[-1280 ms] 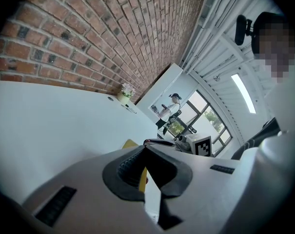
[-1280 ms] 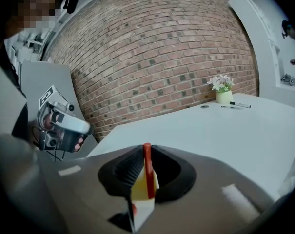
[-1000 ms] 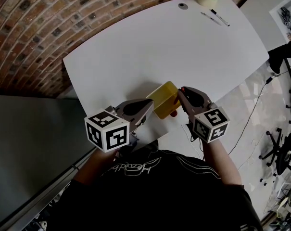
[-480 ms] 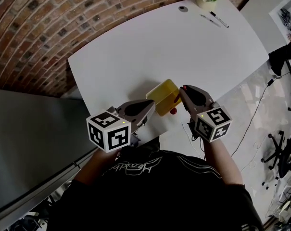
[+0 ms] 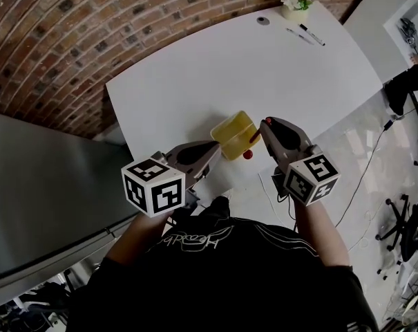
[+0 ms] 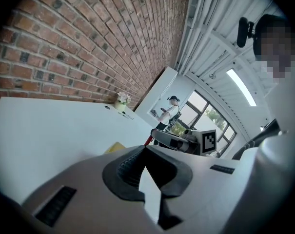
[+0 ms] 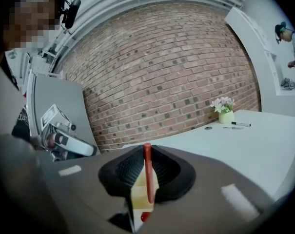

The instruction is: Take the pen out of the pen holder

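Red pen is clamped upright in the right gripper, its lower end just off the yellow pen holder near the tabletop's near edge. The left gripper is closed, empty. The unheld holder could be tipped if its rim is caught. Since a second ago, both grippers have been raised.

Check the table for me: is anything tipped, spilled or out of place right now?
Nothing stands out. The yellow pen holder looks upright on the white table, and the red pen sits straight in the right gripper. Nothing is spilled.
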A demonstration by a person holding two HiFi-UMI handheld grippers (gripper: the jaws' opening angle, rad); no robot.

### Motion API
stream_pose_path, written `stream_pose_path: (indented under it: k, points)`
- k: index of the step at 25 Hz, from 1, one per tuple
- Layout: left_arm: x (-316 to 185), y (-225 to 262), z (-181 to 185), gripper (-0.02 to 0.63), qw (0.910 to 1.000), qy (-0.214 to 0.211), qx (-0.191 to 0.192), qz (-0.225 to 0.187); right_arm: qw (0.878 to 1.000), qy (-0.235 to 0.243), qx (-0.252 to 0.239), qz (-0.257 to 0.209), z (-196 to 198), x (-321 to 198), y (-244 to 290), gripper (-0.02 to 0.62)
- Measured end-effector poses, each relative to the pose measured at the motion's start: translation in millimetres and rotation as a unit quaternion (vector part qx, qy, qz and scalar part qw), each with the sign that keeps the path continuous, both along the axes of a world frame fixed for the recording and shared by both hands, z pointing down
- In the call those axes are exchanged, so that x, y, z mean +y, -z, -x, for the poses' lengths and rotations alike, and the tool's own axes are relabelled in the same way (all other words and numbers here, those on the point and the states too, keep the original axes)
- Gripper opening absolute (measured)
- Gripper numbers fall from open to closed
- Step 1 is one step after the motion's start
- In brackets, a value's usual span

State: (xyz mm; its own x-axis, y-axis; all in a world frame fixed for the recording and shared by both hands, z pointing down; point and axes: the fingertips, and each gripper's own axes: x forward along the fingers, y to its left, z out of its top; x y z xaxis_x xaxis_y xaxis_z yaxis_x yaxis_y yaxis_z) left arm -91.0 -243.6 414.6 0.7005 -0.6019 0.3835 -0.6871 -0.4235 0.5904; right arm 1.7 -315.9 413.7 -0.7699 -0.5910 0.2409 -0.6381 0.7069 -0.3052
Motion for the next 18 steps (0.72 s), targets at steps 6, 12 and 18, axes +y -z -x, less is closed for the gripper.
stream_pose_path:
  k: [6,12,18]
  points:
    - [14,18,4,0.004,0.9997,0.013,-0.003,-0.021,1.0,0.002,-0.021,-0.023,-4,19,27,0.052]
    - [35,39,-3,0.005,0.999,0.011,0.003,-0.044,0.998,-0.005,-0.035,-0.046,-14,43,51,0.052]
    - [66,49,-23,0.004,0.9986,-0.004,0.011,-0.051,0.997,0.001,-0.051,-0.06,-31,83,74,0.052]
